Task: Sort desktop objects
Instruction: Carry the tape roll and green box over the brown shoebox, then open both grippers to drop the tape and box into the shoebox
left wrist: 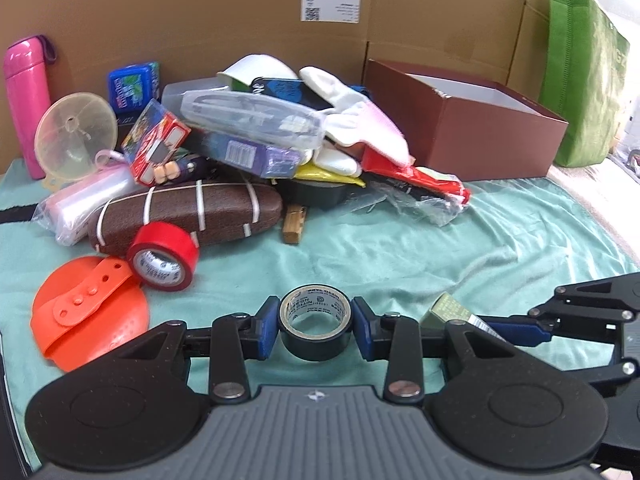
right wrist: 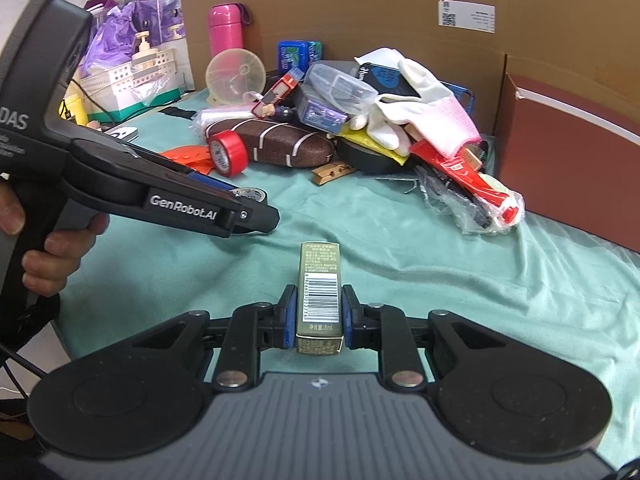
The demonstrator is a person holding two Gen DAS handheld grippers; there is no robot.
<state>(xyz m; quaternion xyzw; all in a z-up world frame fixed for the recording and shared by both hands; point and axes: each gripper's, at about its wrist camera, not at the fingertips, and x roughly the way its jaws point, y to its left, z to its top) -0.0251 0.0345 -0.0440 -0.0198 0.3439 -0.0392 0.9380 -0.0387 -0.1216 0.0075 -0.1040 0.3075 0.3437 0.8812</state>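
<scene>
In front of the brown box (left wrist: pixel 460 128), left gripper (left wrist: pixel 316 330) clamps a stiff, light black tape roll (left wrist: pixel 315 334) across its sides, while right gripper (right wrist: pixel 318 318) pinches a slim, crushable carton (right wrist: pixel 320 300) by its flat faces.

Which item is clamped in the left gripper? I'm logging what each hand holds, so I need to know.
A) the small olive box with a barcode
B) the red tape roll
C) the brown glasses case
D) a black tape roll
D: the left gripper has its blue pads pressed on both sides of the black tape roll, while the red tape roll lies free on the green cloth.
</scene>
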